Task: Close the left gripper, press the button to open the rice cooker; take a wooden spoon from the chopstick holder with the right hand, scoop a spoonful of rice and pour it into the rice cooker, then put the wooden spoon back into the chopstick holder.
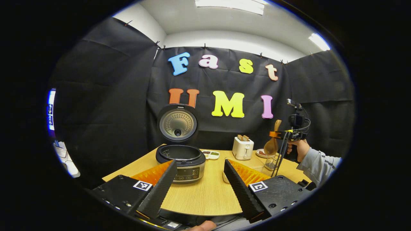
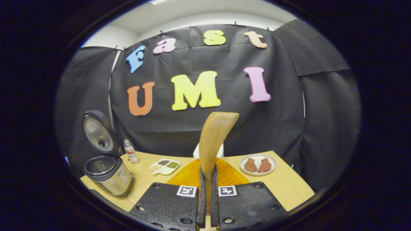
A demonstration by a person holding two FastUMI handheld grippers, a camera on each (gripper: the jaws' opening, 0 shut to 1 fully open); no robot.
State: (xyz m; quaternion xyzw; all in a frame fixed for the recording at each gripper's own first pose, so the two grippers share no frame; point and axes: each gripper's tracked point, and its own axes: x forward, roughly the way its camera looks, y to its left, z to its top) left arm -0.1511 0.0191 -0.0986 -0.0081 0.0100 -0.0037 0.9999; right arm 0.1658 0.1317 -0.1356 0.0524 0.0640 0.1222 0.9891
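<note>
— Right tongs [image 2: 208,205] first, since they sit nearest the lens: what have they got?

— Both fingers are clenched on the handle of the wooden spoon [image 2: 213,141], which stands up between them. From the left gripper view I see the same spoon [image 1: 272,144] lifted above the chopstick holder [image 1: 272,162], over to the right of the rice cooker [image 1: 181,160] and well apart from it.

— And your left tongs [image 1: 199,183]?

— Released, fingers spread wide, hanging over the table [image 1: 205,195] just in front of the rice cooker, touching nothing.

— Is the lid dealt with?

— Yes, the lid [image 1: 177,123] stands upright behind the pot, so the button step looks done. I judge I'm at the step of drawing the spoon out of the holder.

— What does the next move call for?

— Scooping rice. I'd need to swing the spoon bowl-down into the rice, but I cannot tell for certain which container holds it; something clear sits beside the holder, to the right of the cooker. Then I'd carry it level, leftward, to the open pot.
</note>
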